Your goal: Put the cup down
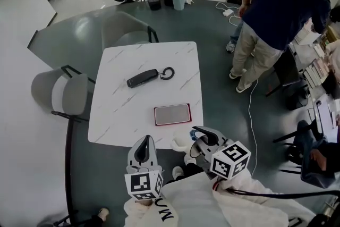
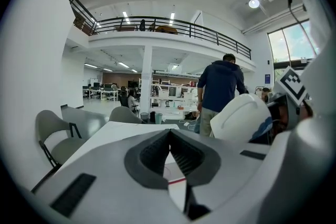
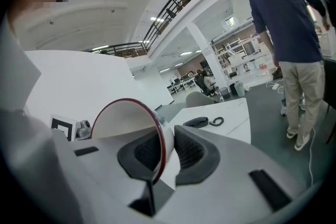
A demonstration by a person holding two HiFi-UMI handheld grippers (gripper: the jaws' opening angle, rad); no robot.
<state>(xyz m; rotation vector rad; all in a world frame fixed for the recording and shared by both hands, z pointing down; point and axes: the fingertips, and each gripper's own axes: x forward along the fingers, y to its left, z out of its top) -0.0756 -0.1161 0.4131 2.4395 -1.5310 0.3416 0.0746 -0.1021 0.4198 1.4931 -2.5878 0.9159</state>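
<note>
A white cup (image 1: pixel 181 143) with a thin red rim hangs in the air just off the near edge of the white marble table (image 1: pixel 133 109). My right gripper (image 1: pixel 196 135) is shut on the cup's wall; in the right gripper view the cup (image 3: pixel 126 118) lies tilted on its side, its rim pinched between the pads of the gripper (image 3: pixel 165 147). My left gripper (image 1: pixel 143 141) hovers to the left of the cup, apart from it, with nothing in it. In the left gripper view its jaws (image 2: pixel 169 136) meet at the tips, and the cup (image 2: pixel 242 118) shows at the right.
On the table lie a red-edged rectangular pad (image 1: pixel 172 114) near the front and a black handle with a ring (image 1: pixel 150 77) in the middle. Grey chairs stand at the left (image 1: pixel 61 93) and far side (image 1: pixel 127 32). A person (image 1: pixel 276 13) stands to the right, a white cable (image 1: pixel 251 114) on the floor.
</note>
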